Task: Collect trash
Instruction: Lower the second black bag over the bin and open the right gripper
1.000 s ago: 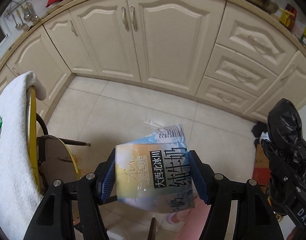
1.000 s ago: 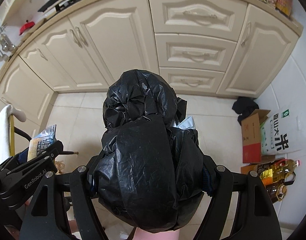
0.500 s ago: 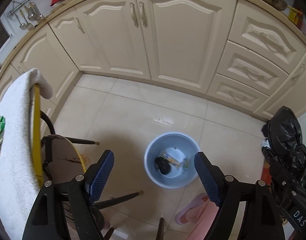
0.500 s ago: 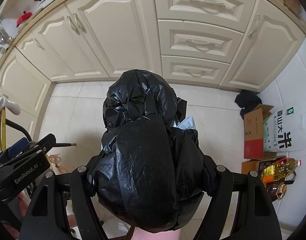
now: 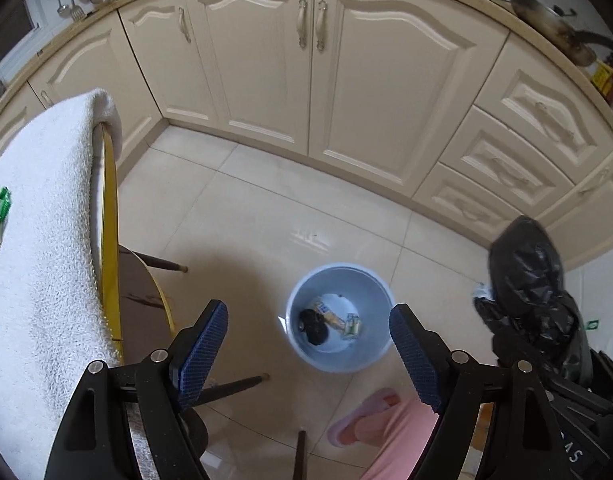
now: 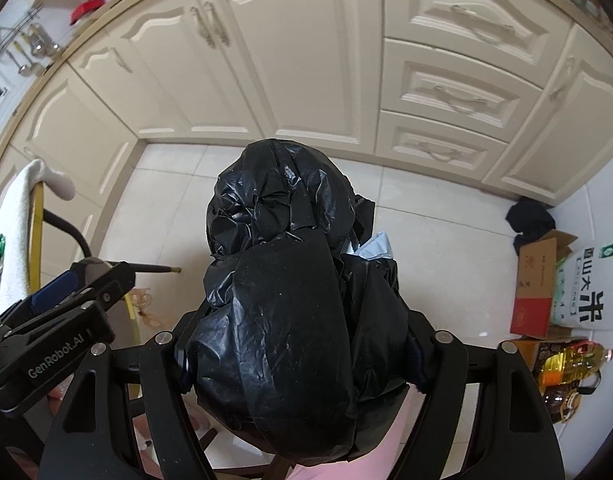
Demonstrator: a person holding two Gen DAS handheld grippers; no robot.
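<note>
One black trash bag [image 6: 290,312], crumpled and bulging, held in the right tool [image 6: 302,360]: both pads press into its lower half, the upper lobe standing free toward 12 o'clock. Judged soft, light, slippery film that yields under pressure; a scrap of pale paper [image 6: 372,246] shows at its 2 o'clock edge, so the contents may spill if the hold slackens. Best hold, by judgement: a gathered fold or the neck, not the smooth belly.

Left tool [image 5: 308,354]: wide apart, nothing between its blue pads; its jaws have just been opening.

One pale blue bin [image 5: 340,362], upright on the tiled floor [image 5: 266,216], seen between the left tool's fingers. Inside: a dark lump [image 5: 312,326] at 9 o'clock, a printed carton [image 5: 330,318] across the middle, a small wrapper [image 5: 352,326] at 3 o'clock. Mouth open and unobstructed from above.

Surroundings, outward:
- Chair [image 5: 110,216] with yellow frame, draped in a white towel [image 5: 38,216], at 9 o'clock of the bin; one chair leg [image 5: 230,386] lies near the bin at 8 o'clock.
- Pink slipper [image 5: 362,416] of the person at 6 o'clock, near the bin.
- Cream cabinets [image 5: 318,80] at 12 o'clock, well apart.
- Cardboard box [image 6: 536,284], rice sack [image 6: 590,288] and oil bottle [image 6: 570,364] at 3 o'clock against the wall, clear of the route.
</note>
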